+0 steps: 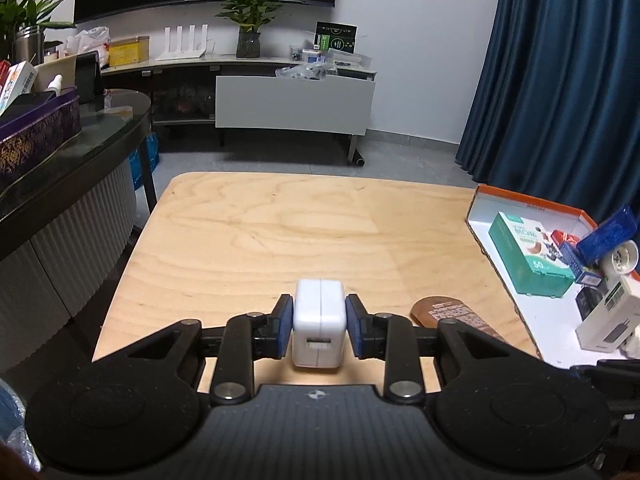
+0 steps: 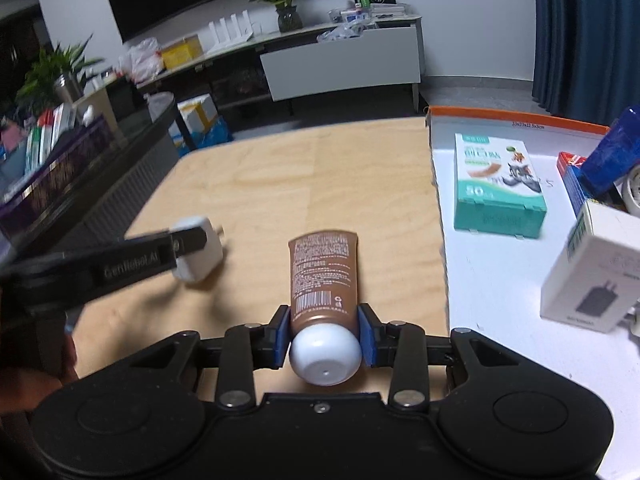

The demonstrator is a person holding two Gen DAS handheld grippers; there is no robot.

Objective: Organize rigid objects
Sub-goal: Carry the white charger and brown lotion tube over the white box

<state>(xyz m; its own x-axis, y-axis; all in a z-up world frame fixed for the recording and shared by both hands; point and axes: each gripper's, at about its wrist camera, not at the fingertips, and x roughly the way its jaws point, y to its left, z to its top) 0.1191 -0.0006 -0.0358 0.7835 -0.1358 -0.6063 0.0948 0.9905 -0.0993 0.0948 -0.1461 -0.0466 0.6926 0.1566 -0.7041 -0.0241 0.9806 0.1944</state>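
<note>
1. The right tool (image 2: 325, 334) is clamped on a brown tube (image 2: 324, 276) just behind its white cap; the tube's long axis runs toward 12 o'clock, crimped end leading.
2. The left tool (image 1: 319, 326) pinches a white charger block (image 1: 319, 320) by its flat sides, off the counter (image 1: 280, 232).
3. The orange-rimmed tray (image 2: 500, 120) lies at 2 o'clock and already holds boxes; the right tool looks nearer it, so the tube probably goes first.
</note>
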